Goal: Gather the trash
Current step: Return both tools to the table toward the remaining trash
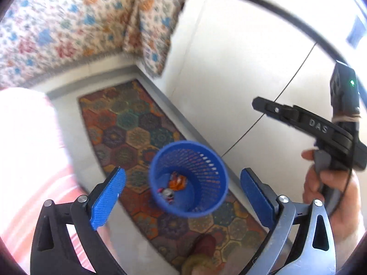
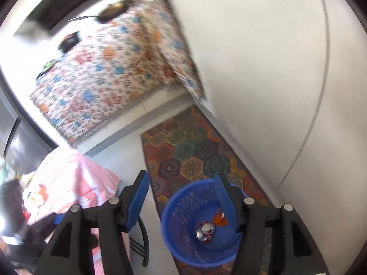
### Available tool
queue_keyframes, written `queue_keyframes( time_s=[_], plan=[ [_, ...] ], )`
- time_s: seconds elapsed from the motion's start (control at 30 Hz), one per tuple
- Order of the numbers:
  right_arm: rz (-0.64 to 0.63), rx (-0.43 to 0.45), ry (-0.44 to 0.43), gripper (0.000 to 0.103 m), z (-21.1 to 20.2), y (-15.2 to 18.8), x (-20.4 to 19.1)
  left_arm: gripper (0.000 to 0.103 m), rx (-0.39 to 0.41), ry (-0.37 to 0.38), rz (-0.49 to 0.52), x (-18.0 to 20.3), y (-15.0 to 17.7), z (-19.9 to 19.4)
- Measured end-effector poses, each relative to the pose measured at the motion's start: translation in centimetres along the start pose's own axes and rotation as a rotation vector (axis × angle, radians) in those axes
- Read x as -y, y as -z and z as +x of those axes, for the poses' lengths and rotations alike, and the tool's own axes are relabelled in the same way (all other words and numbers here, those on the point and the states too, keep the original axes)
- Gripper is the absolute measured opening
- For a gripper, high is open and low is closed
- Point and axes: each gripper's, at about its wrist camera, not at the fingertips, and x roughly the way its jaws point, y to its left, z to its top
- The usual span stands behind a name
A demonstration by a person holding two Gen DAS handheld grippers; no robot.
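The left gripper [image 1: 182, 188] stands wide with nothing between its blue pads, hovering above the round blue mesh plastic bin [image 1: 188, 178] on the hexagon-patterned rug [image 1: 137, 123]. The right gripper [image 2: 182, 197] is partly spread and empty too; its body reads "DAS" in the left view. Inside the bin lie a crushed silver drink can [image 2: 204, 231] and what looks like an orange wrapper [image 2: 220, 220], below both grippers.
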Motion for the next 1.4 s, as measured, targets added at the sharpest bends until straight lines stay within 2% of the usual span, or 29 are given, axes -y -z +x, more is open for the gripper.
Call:
queue_keyframes(
  time_s=[0.17, 0.27, 0.4, 0.5, 0.57, 0.67, 0.73, 0.9, 0.93, 1.03, 1.4],
  plan=[
    [-0.172, 0.025, -0.064, 0.066, -4.9, 0.9, -9.7, 0.102, 0.013, -0.109, -0.07, -6.4, 4.9, -9.3],
    [-0.269, -0.013, -0.12, 0.067, -5.5, 3.3, -16.1, 0.102, 0.012, -0.224, -0.115, -11.3, 8.9, -12.8],
    [-0.378, -0.126, -0.205, 0.067, -3.5, 8.9, -24.8, 0.102, 0.017, -0.39, -0.174, -18.2, 14.0, -15.6],
    [-0.464, -0.171, -0.239, 0.067, -1.7, 14.1, -30.4, 0.101, 0.003, -0.464, -0.237, -23.5, 17.0, -16.7],
    [-0.529, -0.197, -0.239, 0.067, -0.7, 17.5, -33.7, 0.101, -0.01, -0.468, -0.274, -26.3, 18.2, -17.3],
    [-0.581, -0.227, -0.228, 0.067, 0.7, 20.9, -37.6, 0.101, 0.015, -0.485, -0.315, -29.5, 19.6, -18.2],
    [-0.589, -0.235, -0.219, 0.067, 1.4, 22.3, -39.4, 0.101, 0.037, -0.499, -0.308, -30.8, 19.6, -18.9],
    [-0.606, -0.169, -0.136, 0.071, 3.4, 23.0, -42.7, 0.103, 0.004, -0.541, -0.241, -32.1, 18.6, -17.8],
    [-0.607, -0.161, -0.13, 0.071, 3.6, 23.0, -43.0, 0.103, 0.002, -0.53, -0.232, -32.3, 18.2, -17.6],
    [-0.599, -0.174, -0.119, 0.073, 4.3, 22.6, -43.4, 0.103, 0.006, -0.505, -0.208, -33.2, 17.8, -17.6],
    [-0.593, -0.168, -0.126, 0.073, 4.2, 22.7, -43.2, 0.103, 0.009, -0.516, -0.218, -33.6, 17.8, -17.8]
  ],
)
